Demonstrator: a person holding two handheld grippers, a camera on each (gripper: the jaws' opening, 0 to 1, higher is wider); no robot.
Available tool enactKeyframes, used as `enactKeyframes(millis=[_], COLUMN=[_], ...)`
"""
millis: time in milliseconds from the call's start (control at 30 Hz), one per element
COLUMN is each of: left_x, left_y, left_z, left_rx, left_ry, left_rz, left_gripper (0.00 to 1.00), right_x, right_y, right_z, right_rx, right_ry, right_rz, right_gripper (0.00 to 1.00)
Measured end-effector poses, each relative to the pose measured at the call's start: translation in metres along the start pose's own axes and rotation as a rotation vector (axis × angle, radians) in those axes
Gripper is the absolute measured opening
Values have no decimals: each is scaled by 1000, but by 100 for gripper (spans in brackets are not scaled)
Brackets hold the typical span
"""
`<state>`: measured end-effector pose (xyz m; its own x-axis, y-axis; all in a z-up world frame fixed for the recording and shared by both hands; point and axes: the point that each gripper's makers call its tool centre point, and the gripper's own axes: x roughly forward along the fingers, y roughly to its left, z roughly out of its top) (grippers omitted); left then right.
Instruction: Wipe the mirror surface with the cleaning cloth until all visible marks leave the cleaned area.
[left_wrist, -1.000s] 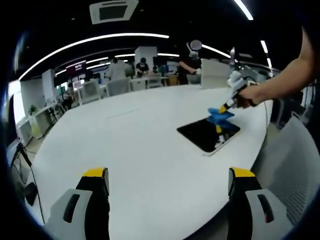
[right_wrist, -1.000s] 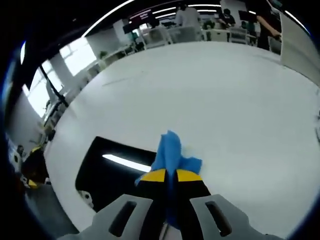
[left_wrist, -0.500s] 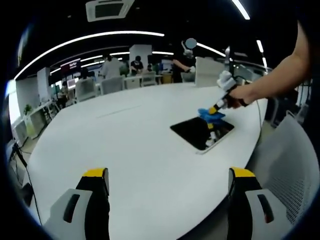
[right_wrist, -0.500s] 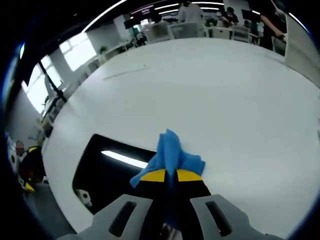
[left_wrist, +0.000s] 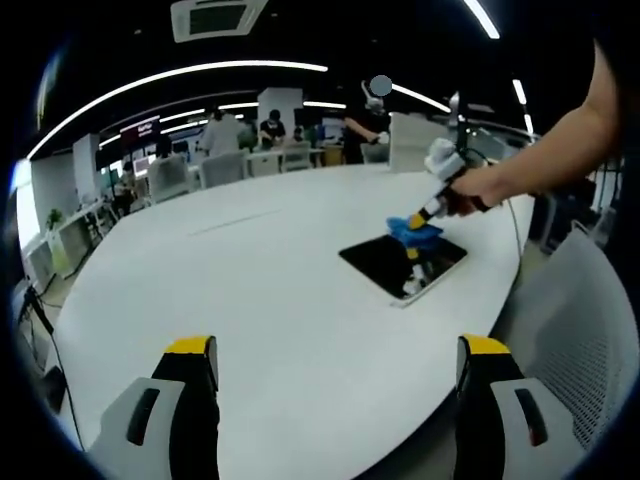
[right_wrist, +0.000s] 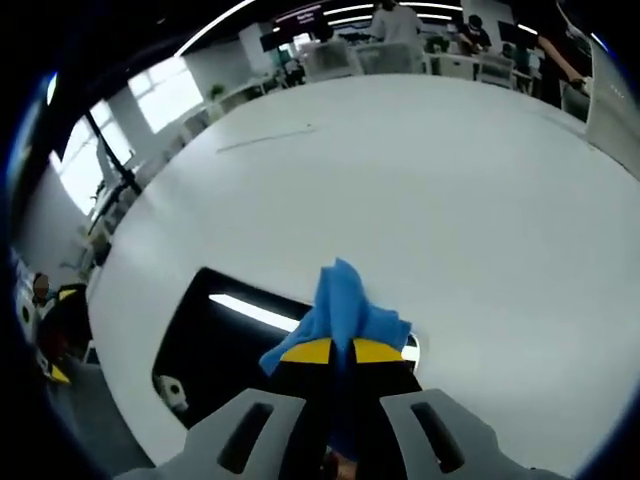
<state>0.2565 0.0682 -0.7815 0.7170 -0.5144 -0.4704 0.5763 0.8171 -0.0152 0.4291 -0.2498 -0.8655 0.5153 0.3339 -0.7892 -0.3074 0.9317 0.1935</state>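
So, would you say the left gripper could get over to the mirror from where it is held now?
Probably yes. The left gripper is open and holds nothing, and only bare white table lies between it and the mirror. The right gripper, pressing the blue cloth, occupies the mirror's far edge.

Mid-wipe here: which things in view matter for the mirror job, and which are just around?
Job:
mirror
blue cloth
right gripper, shut on the cloth
left gripper, open, holding nothing

Just around:
white table
chairs beyond the table
people in the background
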Motion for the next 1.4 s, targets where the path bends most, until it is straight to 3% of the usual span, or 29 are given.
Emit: enactKeyframes(millis=[167, 1000, 1067, 1400], left_x=[0, -1, -1, -1], left_y=[3, 6, 6, 5], left_z=[0, -2, -3, 0], left_rx=[-2, 8, 11, -11], left_ry=[-2, 5, 11, -5], left_rz=[10, 19, 17, 14], left_gripper=[99, 99, 93, 99], right_x=[2, 21, 22, 35], right_y=[5, 52, 55, 72], right_z=[0, 10, 11, 17], right_rx=[28, -7, -10, -38], right_ry=[16, 66, 69, 84], right_rz=[4, 59, 63, 89], right_gripper=[1, 1, 1, 1])
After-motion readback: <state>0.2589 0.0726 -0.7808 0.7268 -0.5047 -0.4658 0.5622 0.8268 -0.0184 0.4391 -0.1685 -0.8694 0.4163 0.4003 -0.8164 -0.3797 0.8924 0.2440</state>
